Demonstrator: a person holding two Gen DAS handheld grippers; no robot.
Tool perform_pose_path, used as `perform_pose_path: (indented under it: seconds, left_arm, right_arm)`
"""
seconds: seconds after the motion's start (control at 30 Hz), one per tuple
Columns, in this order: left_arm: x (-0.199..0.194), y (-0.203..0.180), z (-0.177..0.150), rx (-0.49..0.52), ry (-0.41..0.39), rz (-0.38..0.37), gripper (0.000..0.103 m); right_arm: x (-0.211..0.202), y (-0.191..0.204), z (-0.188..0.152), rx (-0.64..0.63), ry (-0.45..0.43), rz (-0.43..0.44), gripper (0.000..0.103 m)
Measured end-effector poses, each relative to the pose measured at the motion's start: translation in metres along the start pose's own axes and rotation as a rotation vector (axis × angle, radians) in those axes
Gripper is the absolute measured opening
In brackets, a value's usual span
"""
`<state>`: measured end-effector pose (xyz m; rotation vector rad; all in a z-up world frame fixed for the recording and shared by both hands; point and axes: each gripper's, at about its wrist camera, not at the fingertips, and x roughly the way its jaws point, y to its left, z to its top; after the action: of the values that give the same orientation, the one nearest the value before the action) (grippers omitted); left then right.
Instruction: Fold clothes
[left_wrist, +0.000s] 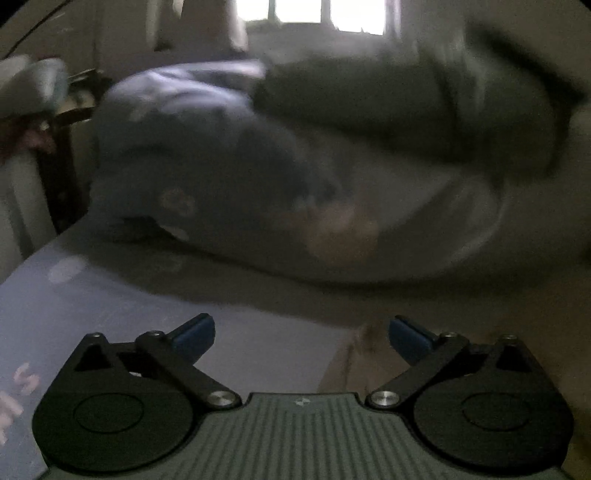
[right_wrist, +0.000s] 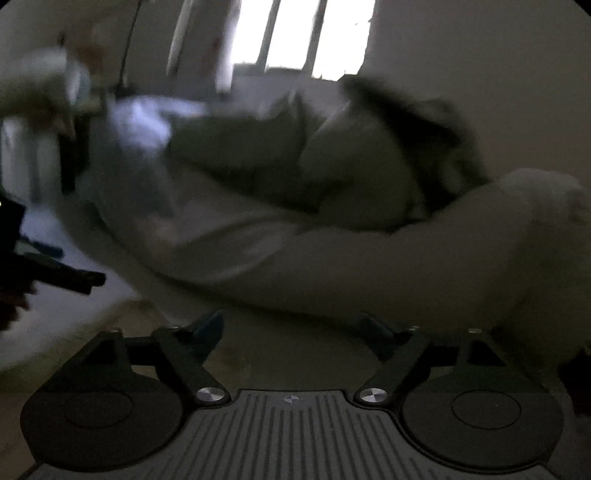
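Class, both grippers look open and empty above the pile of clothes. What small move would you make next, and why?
Probably reach the left gripper forward to the nearest garment's edge. Both it and the right gripper stand open with nothing between the fingers, and the clothes pile lies unfolded ahead.

1. Pinkish letters stand on the blue-grey sheet (left_wrist: 110, 314) at the left edge of the left wrist view, left of the left gripper (left_wrist: 301, 334); one shape looks like an "S", the rest too blurred to read.
2. In the right wrist view nothing legible shows; blur and dimness hide any print.
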<state>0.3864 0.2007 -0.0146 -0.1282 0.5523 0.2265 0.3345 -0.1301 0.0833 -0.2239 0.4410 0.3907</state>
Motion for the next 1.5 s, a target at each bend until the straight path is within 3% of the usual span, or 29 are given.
perform_pose_path:
  seconds: [0.2,0.4,0.57,0.7,0.8,0.87,1.03,1.13,1.2,1.3,1.43,1.5]
  left_arm:
    - [-0.147,0.046,0.008,-0.097,-0.105,-0.102,0.103]
    - [-0.294,0.088,-0.013,-0.151,-0.142,-0.113,0.103]
    - [-0.366,0.139,-0.027,-0.2,-0.164,-0.047,0.103]
    - [-0.4,0.171,-0.037,-0.214,-0.13,-0.057,0.103]
    - [-0.416,0.181,-0.054,-0.231,-0.106,-0.064,0.103]
    - [-0.421,0.183,-0.07,-0.262,-0.081,-0.082,0.103]
    - [-0.442,0.174,-0.101,-0.192,-0.062,-0.072,0.103]
    - [-0.442,0.165,-0.115,-0.165,-0.017,-0.109,0.103]
    - [-0.433,0.162,-0.124,-0.169,0.023,-0.134,0.103]
    - [-0.411,0.157,-0.146,-0.176,0.122,-0.188,0.103]
    - [-0.362,0.151,-0.171,-0.225,0.315,-0.252,0.103]
    - [-0.34,0.147,-0.179,-0.224,0.384,-0.258,0.103]
  right_arm:
    - [-0.184,-0.015,-0.022,0.118,-0.06,0.024,0.097]
    - [-0.307,-0.012,-0.052,0.218,-0.05,-0.026,0.1]
    - [-0.378,0.005,-0.059,0.206,-0.051,-0.003,0.1]
    - [-0.436,0.023,-0.043,0.14,-0.089,0.069,0.102]
    - [-0.452,0.047,-0.038,0.136,-0.112,0.15,0.103]
    - [-0.441,0.072,-0.045,0.118,-0.095,0.219,0.103]
    - [-0.374,0.156,-0.103,0.011,0.07,0.365,0.102]
    - [-0.331,0.207,-0.147,-0.086,0.177,0.45,0.094]
    - [-0.307,0.242,-0.173,-0.201,0.235,0.45,0.087]
    - [-0.279,0.274,-0.195,-0.261,0.294,0.47,0.085]
    - [-0.258,0.295,-0.206,-0.315,0.338,0.482,0.08]
    - [-0.264,0.305,-0.215,-0.347,0.357,0.477,0.056]
